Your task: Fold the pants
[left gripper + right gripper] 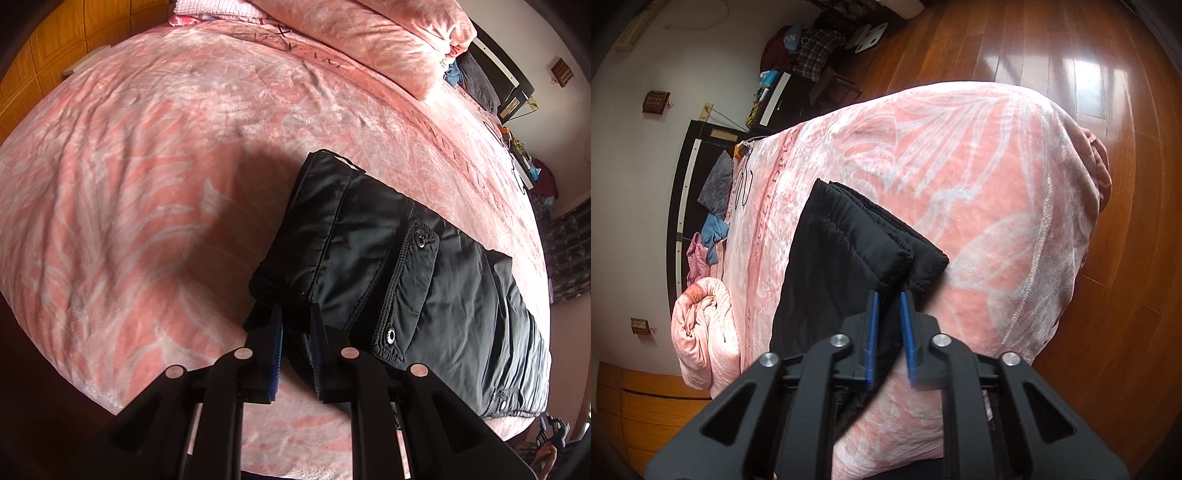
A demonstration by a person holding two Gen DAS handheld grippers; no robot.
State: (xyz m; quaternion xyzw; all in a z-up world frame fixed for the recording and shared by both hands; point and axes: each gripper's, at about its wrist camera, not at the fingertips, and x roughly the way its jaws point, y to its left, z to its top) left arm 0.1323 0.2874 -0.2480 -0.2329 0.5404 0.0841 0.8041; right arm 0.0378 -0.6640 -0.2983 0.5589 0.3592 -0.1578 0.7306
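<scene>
We see a bed point(155, 155) covered by a pink blanket point(979, 192) with a pale leaf pattern, and a wooden floor point(1071, 55) beyond its far edge in the right wrist view. A rolled pink quilt point(369, 33) lies along the bed's upper side. On the blanket lie the black pants point(424, 280), already folded into a long, narrow bundle. In the left wrist view their long axis runs from the near end at our left tool point(296, 325) diagonally off to the lower right, along the bed's edge; in the right wrist view the same bundle point(842, 266) stretches from our right tool point(888, 306) away towards the headboard side. The fabric is padded and slightly shiny, with stitched quilt lines, a flap pocket carrying two metal snaps point(421, 240), and a gathered elastic band near the far right end. At the right tool's end two stacked layers show, their corners slightly offset. The left tool's blue-padded fingers point(275, 350) stand a little apart with a dark fold of the pants between them, apparently pinched. The right tool's blue fingers point(872, 325) are also slightly apart, tips at the edge of the pants; we cannot tell whether cloth is caught there.
</scene>
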